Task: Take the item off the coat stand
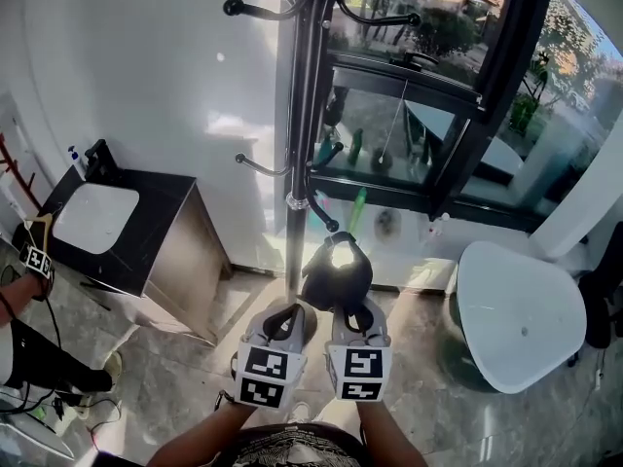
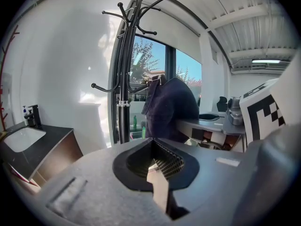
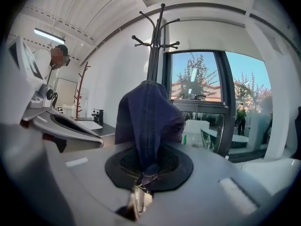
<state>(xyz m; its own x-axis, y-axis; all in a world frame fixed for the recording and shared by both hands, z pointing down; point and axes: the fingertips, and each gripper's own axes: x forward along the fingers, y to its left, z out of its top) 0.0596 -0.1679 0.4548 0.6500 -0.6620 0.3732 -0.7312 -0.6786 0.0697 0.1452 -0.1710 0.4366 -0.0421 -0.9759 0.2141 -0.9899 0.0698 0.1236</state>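
Right tool is pinching the dark cloth beside the stand; left tool is sitting closed, empty. Next, probably: lifting it clear of the hook.

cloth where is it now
The cloth is at the head view's centre, pinched in the right gripper, just right of the coat stand pole.
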